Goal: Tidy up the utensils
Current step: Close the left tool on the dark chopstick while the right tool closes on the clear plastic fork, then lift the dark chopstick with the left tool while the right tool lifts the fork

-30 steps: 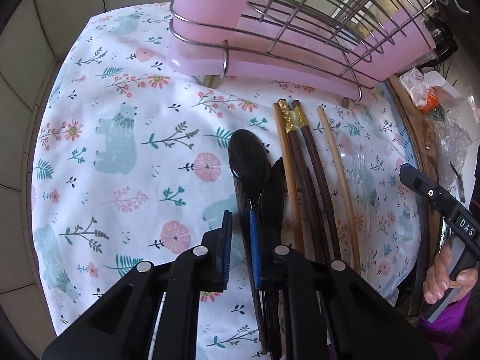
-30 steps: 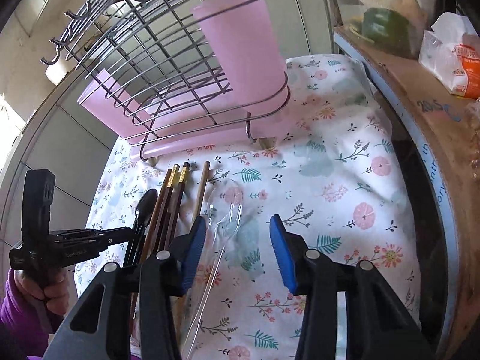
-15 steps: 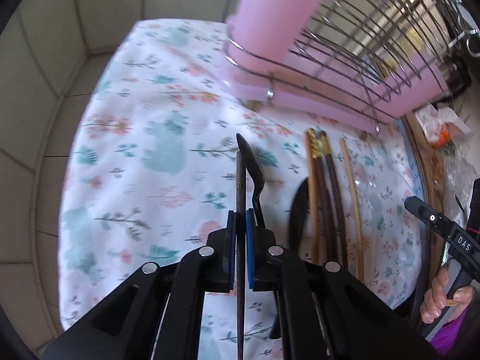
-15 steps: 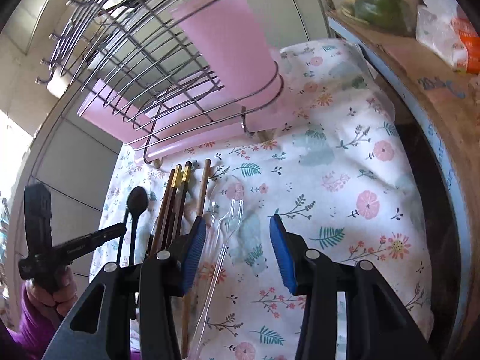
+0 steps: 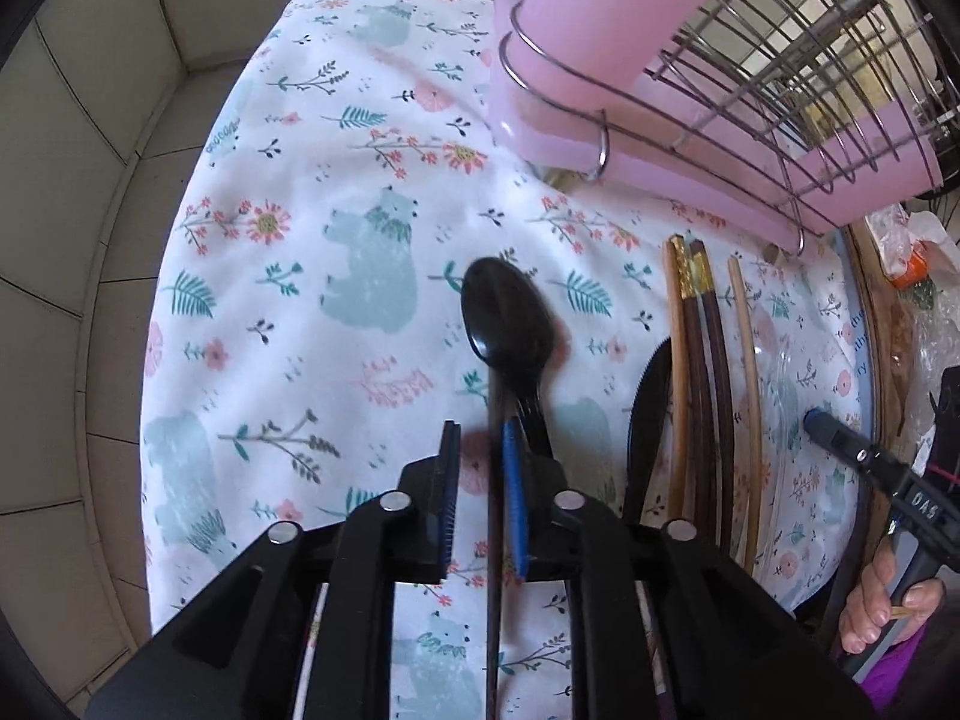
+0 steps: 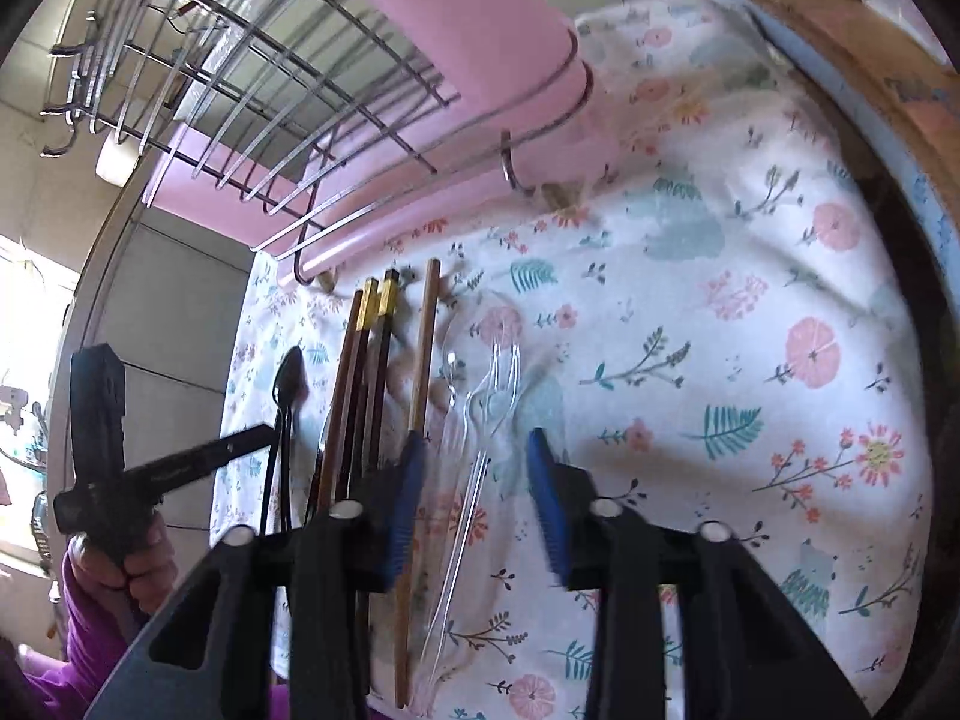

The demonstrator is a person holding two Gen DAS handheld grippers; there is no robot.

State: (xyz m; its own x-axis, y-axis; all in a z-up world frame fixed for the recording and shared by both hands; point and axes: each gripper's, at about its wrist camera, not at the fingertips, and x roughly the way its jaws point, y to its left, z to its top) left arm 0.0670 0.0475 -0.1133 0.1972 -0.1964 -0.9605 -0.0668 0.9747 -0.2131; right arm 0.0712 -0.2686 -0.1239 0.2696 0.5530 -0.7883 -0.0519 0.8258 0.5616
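Note:
A black spoon (image 5: 507,324) lies flat on the floral cloth (image 5: 336,192), its handle running between the fingers of my left gripper (image 5: 480,498), which is open around it with a dark chopstick (image 5: 495,540) beside the handle. A black serrated knife (image 5: 651,414) and several wooden chopsticks (image 5: 699,372) lie to the right. In the right wrist view my right gripper (image 6: 477,501) is open over clear plastic cutlery (image 6: 480,402), with the chopsticks (image 6: 372,372) and the black spoon (image 6: 288,378) to its left.
A wire dish rack with a pink tray (image 5: 750,138) and a pink cup holder (image 5: 594,18) stands at the back of the cloth. Tiled wall (image 5: 90,120) lies to the left. A wooden board edge (image 6: 840,30) and bags (image 5: 912,252) lie to the right.
My left gripper was shut on the spoon handle, holding it on edge and to the left; now it is open and the spoon lies flat. My right gripper moved closer over the clear cutlery.

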